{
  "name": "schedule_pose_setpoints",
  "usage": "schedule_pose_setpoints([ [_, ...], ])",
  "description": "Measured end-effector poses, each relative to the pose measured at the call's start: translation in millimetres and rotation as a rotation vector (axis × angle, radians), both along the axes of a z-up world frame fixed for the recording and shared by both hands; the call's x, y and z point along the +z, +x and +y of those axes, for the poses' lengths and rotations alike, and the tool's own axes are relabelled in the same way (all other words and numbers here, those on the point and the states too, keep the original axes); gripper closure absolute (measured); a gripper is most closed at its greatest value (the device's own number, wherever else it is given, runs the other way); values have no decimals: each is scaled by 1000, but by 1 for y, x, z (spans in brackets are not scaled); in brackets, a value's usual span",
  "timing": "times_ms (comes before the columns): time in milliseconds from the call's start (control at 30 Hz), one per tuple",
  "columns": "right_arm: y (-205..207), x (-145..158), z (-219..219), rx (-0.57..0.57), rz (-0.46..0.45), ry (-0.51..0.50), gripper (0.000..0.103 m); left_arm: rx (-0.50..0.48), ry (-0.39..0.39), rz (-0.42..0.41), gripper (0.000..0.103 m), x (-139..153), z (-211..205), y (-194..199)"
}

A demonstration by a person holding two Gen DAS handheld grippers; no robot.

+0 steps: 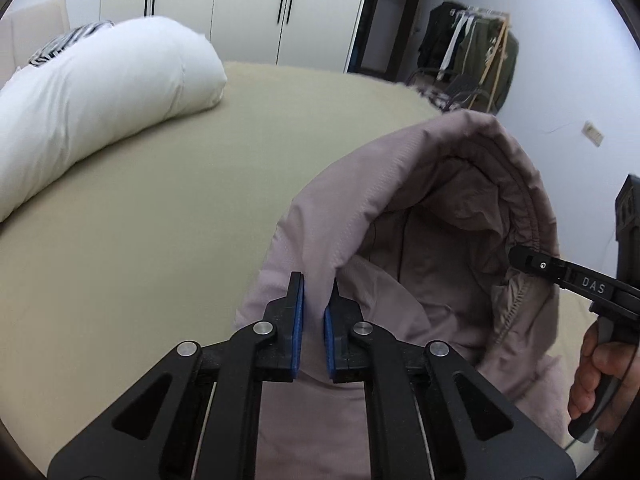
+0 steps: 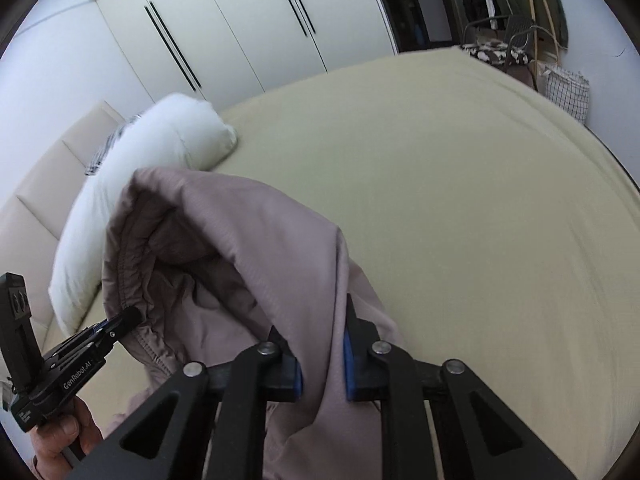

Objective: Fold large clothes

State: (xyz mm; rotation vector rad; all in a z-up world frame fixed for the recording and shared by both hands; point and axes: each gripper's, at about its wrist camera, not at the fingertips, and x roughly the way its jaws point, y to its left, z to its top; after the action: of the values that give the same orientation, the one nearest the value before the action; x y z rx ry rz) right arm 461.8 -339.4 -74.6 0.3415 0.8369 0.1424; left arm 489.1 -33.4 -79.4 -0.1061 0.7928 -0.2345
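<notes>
A mauve padded jacket [image 1: 360, 216] with a hood is held up over the bed [image 1: 160, 208], gathered at the near side of the mattress with its lower part hanging down toward the person. The bed wears an olive-green sheet and is the thing to measure the room by.

The left gripper [image 1: 314, 312] is clenched on a fold of the jacket's outer shell just by the hood opening; the cloth runs down between its blue pads [image 1: 298, 320] and they press it from both sides. The right gripper [image 2: 323, 354] is likewise closed on the jacket, with a thick fold of the mauve fabric pinched between its pads. From the left camera the right tool's black fingertips meet the elastic-gathered hood rim on the far side of the opening, so the hood gapes between the two grips, its lining showing.

A hand [image 1: 596, 368] wraps the right tool's handle; another hand [image 2: 60, 436] holds the left tool's.

At the head of the bed lies a long white pillow [image 1: 92, 96], with a striped cloth [image 1: 68, 42] behind it. Beyond the bed's far side stand white wardrobe doors [image 1: 240, 4]. Past the foot of the bed a clothes rack [image 1: 472, 40] holds dark garments, beside a chair [image 2: 508, 40] and a checked bag [image 2: 568, 92].
</notes>
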Motion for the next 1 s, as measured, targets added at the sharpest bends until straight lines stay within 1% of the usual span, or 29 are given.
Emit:
schedule_pose_setpoints([
  [100,-53,21,-10,-6,-43,35,87,-22,-8,-56,96,23,7,-50],
  [133,-70,24,-14,-12,-49,45,87,-30,-5,-76,96,30,8,-69],
  [167,-91,25,-19,-21,-50,62,87,-38,-11,-90,96,34,10,-88],
  [200,-101,24,-19,-26,-51,77,87,-42,-32,-99,96,36,14,-107],
  [233,-123,20,-22,-28,-49,96,87,-47,-44,-99,96,35,16,-123],
  [300,-149,10,-16,-34,-39,96,87,-56,-70,-87,96,31,21,-157],
  [367,-171,-8,-13,-32,-4,108,86,-48,-110,-39,96,17,25,-185],
  [400,-184,-19,-13,-38,24,111,83,-45,-131,-6,96,11,28,-205],
  [433,-197,-33,-13,-45,55,117,81,-40,-142,33,96,0,29,-216],
  [500,-218,-50,-22,-65,102,134,68,-42,-166,120,95,-20,30,-247],
  [567,-231,-54,-27,-81,121,149,68,-56,-153,169,95,-34,31,-272],
  [600,-241,-50,-29,-88,128,139,65,-60,-147,176,95,-36,34,-281],
  [633,-246,-45,-33,-101,125,107,61,-57,-144,172,95,-35,38,-290],
  [667,-249,-38,-36,-112,114,78,54,-50,-146,157,95,-30,43,-295],
  [700,-250,-28,-39,-117,93,55,53,-41,-155,135,95,-23,47,-296],
  [767,-246,-7,-35,-98,45,61,53,-21,-174,70,95,1,57,-287],
  [833,-235,13,-21,-64,-4,56,53,-28,-183,19,95,25,55,-263],
  [900,-214,32,1,0,-47,33,53,-80,-168,-23,95,47,39,-237],
  [933,-211,37,14,28,-61,11,53,-111,-152,-33,95,51,36,-223],
  [1000,-191,37,38,71,-57,-44,53,-154,-129,-10,95,46,16,-199],
])
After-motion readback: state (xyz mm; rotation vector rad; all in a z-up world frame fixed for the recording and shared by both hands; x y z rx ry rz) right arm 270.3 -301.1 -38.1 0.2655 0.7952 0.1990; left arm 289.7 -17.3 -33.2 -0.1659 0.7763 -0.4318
